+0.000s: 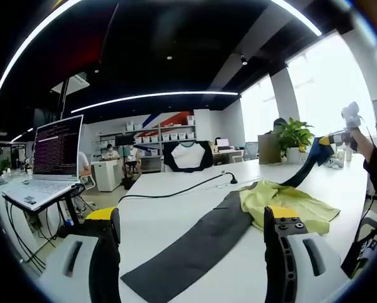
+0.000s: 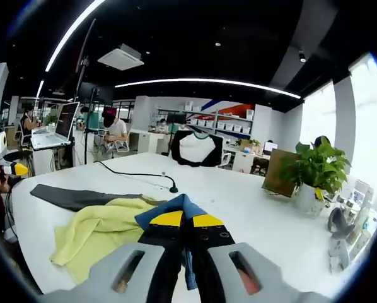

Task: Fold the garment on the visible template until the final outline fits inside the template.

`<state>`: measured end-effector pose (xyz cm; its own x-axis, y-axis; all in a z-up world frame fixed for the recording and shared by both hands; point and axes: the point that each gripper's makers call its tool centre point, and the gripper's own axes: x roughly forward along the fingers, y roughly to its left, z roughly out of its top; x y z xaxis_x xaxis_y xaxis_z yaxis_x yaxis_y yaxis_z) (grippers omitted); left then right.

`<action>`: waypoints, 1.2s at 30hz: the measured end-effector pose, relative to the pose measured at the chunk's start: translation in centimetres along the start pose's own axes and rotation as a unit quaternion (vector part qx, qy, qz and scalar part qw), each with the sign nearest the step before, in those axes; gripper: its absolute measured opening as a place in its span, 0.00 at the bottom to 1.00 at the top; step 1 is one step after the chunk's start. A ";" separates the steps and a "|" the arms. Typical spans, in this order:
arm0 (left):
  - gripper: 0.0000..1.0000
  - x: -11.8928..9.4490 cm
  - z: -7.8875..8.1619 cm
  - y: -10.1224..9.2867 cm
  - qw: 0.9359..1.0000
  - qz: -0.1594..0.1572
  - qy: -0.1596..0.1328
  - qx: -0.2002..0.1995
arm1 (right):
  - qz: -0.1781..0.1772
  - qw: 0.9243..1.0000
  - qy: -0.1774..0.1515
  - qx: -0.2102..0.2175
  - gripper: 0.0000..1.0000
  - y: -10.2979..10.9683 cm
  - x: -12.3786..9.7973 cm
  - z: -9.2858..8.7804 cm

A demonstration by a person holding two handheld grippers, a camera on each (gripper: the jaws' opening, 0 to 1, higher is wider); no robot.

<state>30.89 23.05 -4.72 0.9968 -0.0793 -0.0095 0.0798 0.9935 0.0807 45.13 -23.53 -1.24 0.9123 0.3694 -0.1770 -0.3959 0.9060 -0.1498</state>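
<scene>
Yellow soft cloth garment [image 2: 100, 230] is lying on the white tabletop [image 2: 239, 202] beside a dark grey strip [image 1: 195, 243]. Your right tongs [image 2: 182, 221] are pinching blue cloth [image 2: 176, 205]; your left tongs [image 1: 191, 230] are hanging open, empty. It looks light and floppy, so grab an edge.

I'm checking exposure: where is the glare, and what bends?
Left gripper view: windows blown out at right, ceiling light strips curve with fisheye. Right gripper view: window overexposed at right, light strip bowed; table evenly lit, sharp.
</scene>
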 end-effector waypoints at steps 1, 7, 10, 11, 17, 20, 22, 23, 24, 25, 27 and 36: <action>1.00 0.0 0.0 0.0 1.000 0.000 0.000 0.000 | -0.006 1.000 0.003 0.004 0.00 -0.6 -0.1 -0.3; 1.00 0.2 0.0 -0.1 1.000 -0.001 0.001 0.002 | -0.026 0.999 0.020 0.023 0.00 -2.8 -0.1 -2.1; 1.00 0.2 0.0 0.0 1.000 -0.001 0.002 0.002 | -0.036 0.998 0.035 0.029 0.00 -3.8 0.0 -3.4; 1.00 0.2 0.0 0.0 1.000 -0.001 0.002 0.002 | -0.041 0.998 0.042 0.032 0.00 -4.2 0.1 -4.0; 1.00 0.3 -0.2 0.0 1.000 -0.001 0.004 0.002 | -0.056 0.994 0.076 0.053 0.00 -6.2 0.3 -7.2; 1.00 0.4 -0.2 0.0 1.000 -0.001 0.005 0.002 | -0.066 0.992 0.089 0.055 0.00 -7.0 0.2 -8.4; 1.00 0.4 -0.3 0.0 1.000 0.000 0.006 0.002 | -0.070 0.991 0.099 0.057 0.00 -7.5 0.2 -9.1; 1.00 0.4 -0.3 0.0 1.000 0.000 0.006 0.002 | -0.071 0.990 0.103 0.058 0.00 -7.7 0.2 -9.4; 1.00 0.4 -0.3 0.0 1.000 0.000 0.006 0.002 | -0.073 0.990 0.109 0.061 0.00 -8.0 0.3 -9.8; 1.00 0.4 -0.3 0.0 1.000 0.000 0.006 0.002 | -0.073 0.989 0.112 0.062 0.00 -8.1 0.3 -10.1; 1.00 0.4 -0.3 0.0 1.000 0.000 0.007 0.002 | -0.073 0.988 0.121 0.067 0.00 -8.4 0.4 -10.8; 1.00 0.5 -0.5 0.1 1.000 0.000 0.010 0.002 | -0.074 0.981 0.162 0.079 0.00 -9.5 0.8 -13.9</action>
<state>31.37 23.20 -5.24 0.9966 -0.0774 -0.0298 0.0797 0.9932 0.0847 48.18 -34.74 -13.53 0.8672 0.1697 -0.4681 -0.2169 0.9750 -0.0484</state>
